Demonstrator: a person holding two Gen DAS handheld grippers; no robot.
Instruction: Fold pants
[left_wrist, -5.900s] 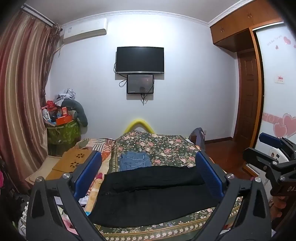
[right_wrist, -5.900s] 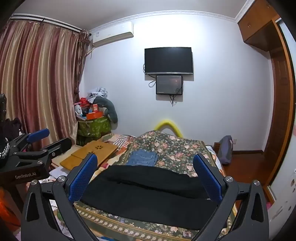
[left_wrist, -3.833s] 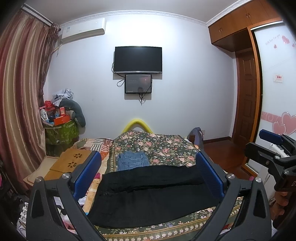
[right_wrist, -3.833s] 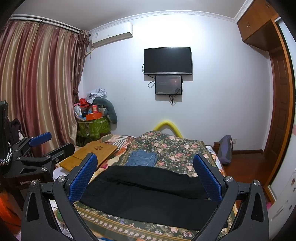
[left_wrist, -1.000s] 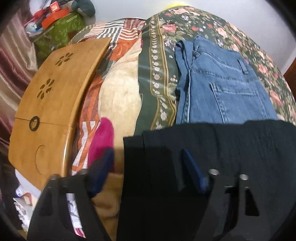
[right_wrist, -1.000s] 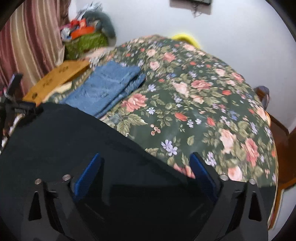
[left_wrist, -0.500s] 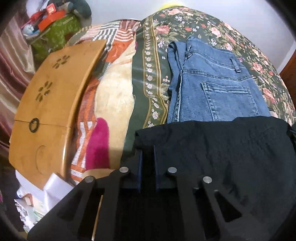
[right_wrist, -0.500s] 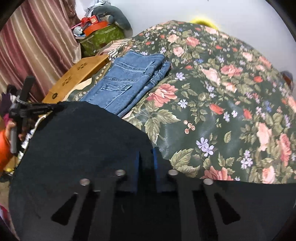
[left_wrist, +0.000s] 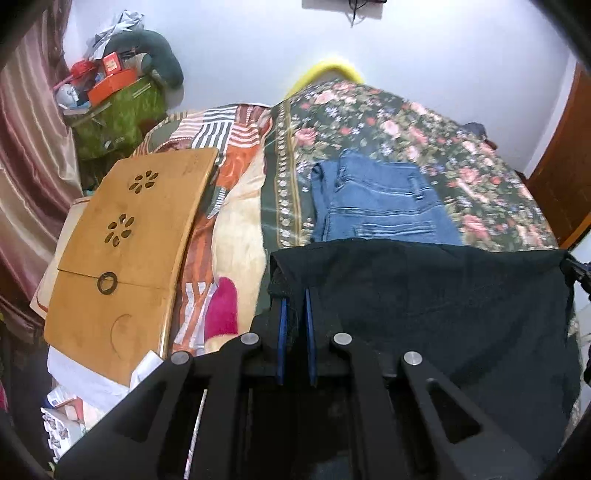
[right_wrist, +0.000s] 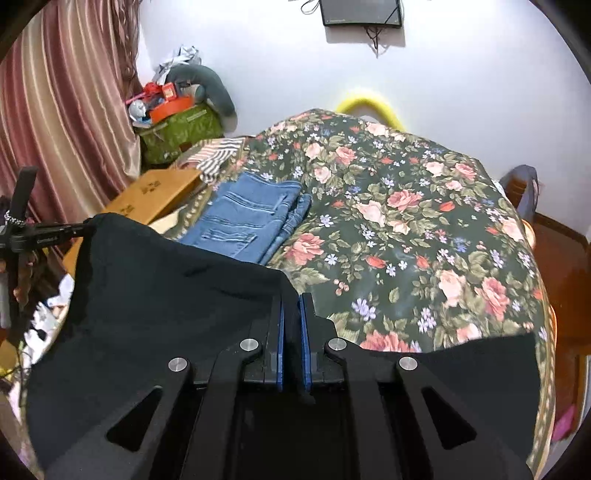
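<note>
The black pants (left_wrist: 424, 306) hang stretched between my two grippers above the near part of the floral bed (left_wrist: 388, 125). My left gripper (left_wrist: 294, 295) is shut on the pants' left corner. My right gripper (right_wrist: 290, 299) is shut on the other top corner of the black pants (right_wrist: 166, 295). The cloth sags between the two holds and its lower part still lies on the bed. The left gripper also shows at the left edge of the right wrist view (right_wrist: 48, 232).
Folded blue jeans (left_wrist: 376, 203) lie on the bed just beyond the black pants. A wooden lap tray (left_wrist: 122, 240) sits to the left on striped bedding. A green box (right_wrist: 177, 133) piled with clutter and curtains (right_wrist: 55, 110) stand at far left. A wooden door is at right.
Both grippers came down from an open, raised pose, closed on the top edge of the black pants, and have lifted that edge off the bed in the last half second.
</note>
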